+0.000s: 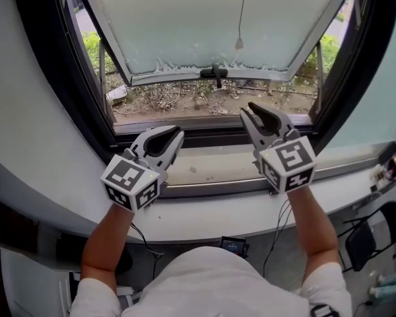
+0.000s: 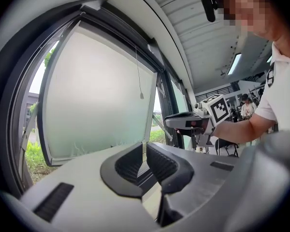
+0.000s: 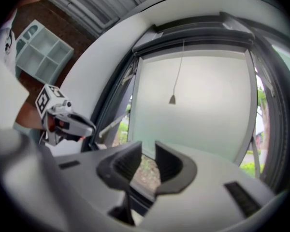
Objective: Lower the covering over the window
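At the top of the dark-framed window (image 1: pixel 49 61) the covering is sitting rolled up, seemingly inside the dark head box (image 3: pixel 193 33). No cloth is showing over the frosted glass sash (image 1: pixel 204 25), which is tilting open outward. Only its thin grey pull cord with small cone-shaped toggle (image 1: pixel 239 43) is hanging in front of the pane.

Handling, as a judgement: the cord is looking light, limp and thin, so it is likely to slip out of a pinch. The hard toggle, or the cord just above it, is looking like the best hold. A steady straight pull should suit it, since a roller may snap back.

Direction: the cord is running vertically with the toggle pointing down. The roller's long axis is lying level across the window top.

The left hand-held gripper (image 1: pixel 175 135) is hovering over the white window sill (image 1: pixel 218 170) with its jaws almost together and nothing between them. The right hand-held gripper (image 1: pixel 254 109) is hovering beside it with a narrow gap between its jaws, also empty. Both are pointing at the window, well below the toggle.
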